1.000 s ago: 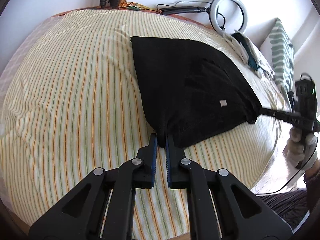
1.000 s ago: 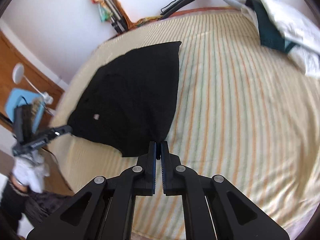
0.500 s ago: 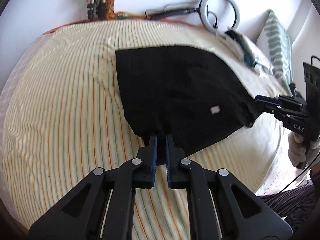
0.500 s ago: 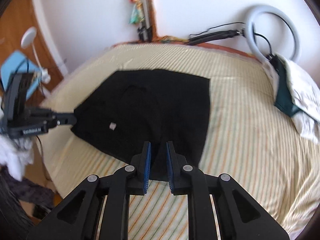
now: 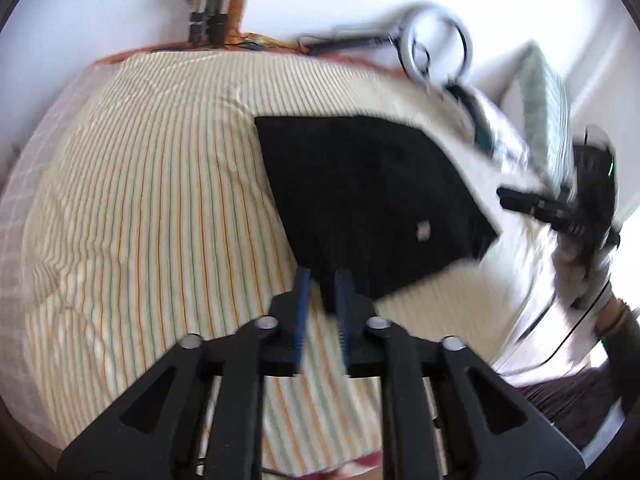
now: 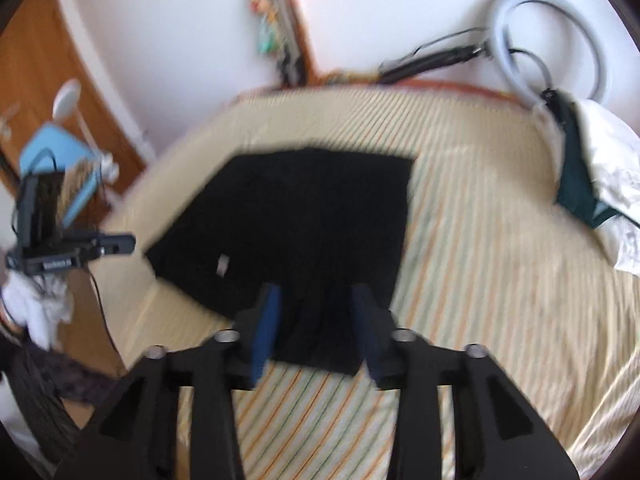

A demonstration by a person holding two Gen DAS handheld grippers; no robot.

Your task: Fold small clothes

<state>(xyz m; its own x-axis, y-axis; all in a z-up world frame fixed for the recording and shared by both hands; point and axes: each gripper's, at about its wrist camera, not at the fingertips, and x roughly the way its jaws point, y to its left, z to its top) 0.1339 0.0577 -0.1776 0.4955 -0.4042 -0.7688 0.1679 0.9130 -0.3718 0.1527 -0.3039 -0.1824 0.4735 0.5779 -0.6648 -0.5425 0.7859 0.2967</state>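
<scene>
A black garment point(image 5: 368, 196) lies flat on the striped bed, with a small white tag point(image 5: 423, 229) facing up. It also shows in the right wrist view point(image 6: 296, 220). My left gripper point(image 5: 323, 280) has its jaws slightly apart over the garment's near corner, and cloth lies between the blue pads. My right gripper point(image 6: 316, 298) is open wide over the garment's near edge. Each gripper shows in the other's view, off the bed's side: the right one point(image 5: 532, 204) and the left one point(image 6: 100, 244).
The striped bedsheet point(image 5: 140, 220) spreads wide to the left. A pile of white and dark green clothes point(image 6: 592, 184) sits at the far right. A ring light point(image 6: 548, 40) and a tripod point(image 5: 204, 12) lean at the wall. A striped pillow point(image 5: 548, 116) stands to the right.
Both grippers have opened and let go of the black garment, which now lies flat. The right one opened wide and the left only a little. Both views are blurred by motion.
</scene>
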